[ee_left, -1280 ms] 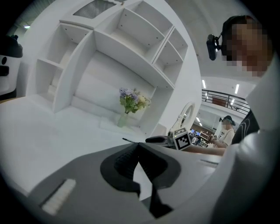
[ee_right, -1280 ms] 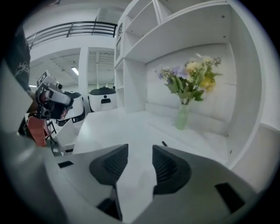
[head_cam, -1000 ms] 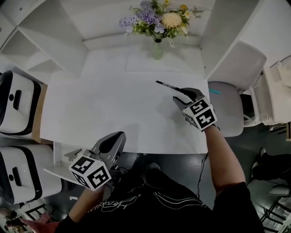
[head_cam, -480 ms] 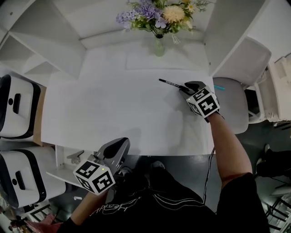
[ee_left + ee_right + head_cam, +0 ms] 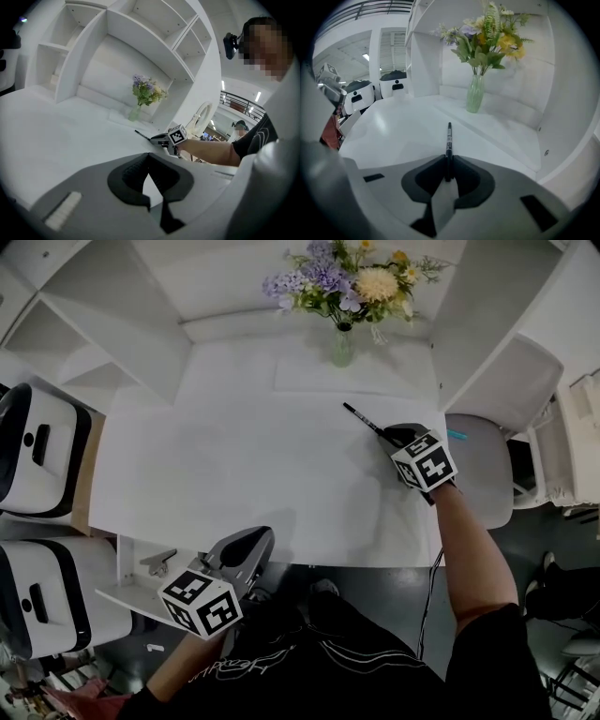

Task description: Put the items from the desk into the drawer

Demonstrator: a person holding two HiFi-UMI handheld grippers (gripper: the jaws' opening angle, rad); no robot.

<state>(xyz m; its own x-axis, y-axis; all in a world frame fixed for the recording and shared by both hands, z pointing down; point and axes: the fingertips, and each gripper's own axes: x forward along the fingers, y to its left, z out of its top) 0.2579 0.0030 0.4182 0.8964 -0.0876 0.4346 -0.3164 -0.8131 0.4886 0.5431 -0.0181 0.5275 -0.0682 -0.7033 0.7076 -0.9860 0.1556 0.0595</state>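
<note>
My right gripper clamped on pen, pen pointing straight ahead over surface. My left gripper closed, empty, surface ahead of it.

Grey right claw, black-white cube, seemingly black shirt.

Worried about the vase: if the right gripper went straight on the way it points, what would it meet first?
Probably not the vase: the pen shut in the right gripper aims just left of it, across the desk, toward the white back wall. Depth is unclear; the margin looks slim.
</note>
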